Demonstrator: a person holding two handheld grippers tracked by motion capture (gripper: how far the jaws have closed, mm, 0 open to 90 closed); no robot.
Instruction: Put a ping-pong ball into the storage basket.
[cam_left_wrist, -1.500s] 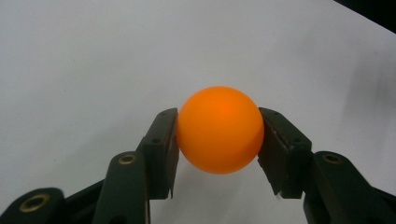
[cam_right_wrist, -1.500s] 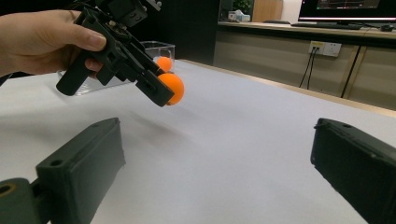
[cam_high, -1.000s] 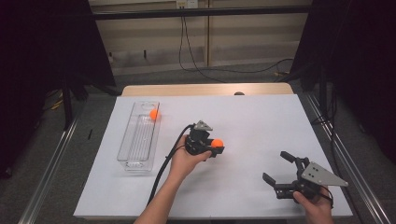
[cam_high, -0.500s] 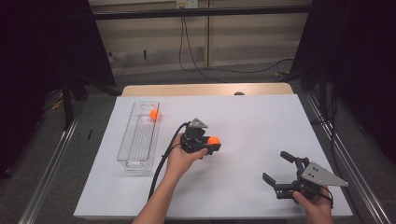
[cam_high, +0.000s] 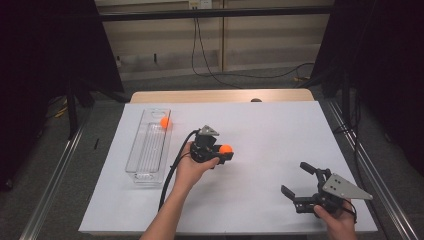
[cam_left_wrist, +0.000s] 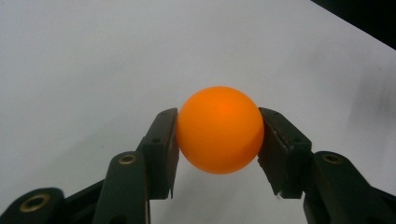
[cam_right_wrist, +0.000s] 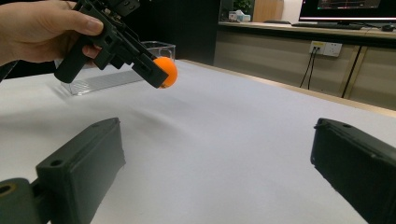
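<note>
The left gripper (cam_high: 223, 152) is clamped on an orange ball (cam_high: 226, 148), one pad on each side of it, held clear above the white table (cam_high: 280, 130) near its middle. At ten o'clock from it lies a clear tray (cam_high: 147, 147) with a second ball (cam_high: 164, 122) at its far end. The right gripper (cam_high: 298, 182), at five o'clock, has its jaws wide apart, nothing between them.
</note>
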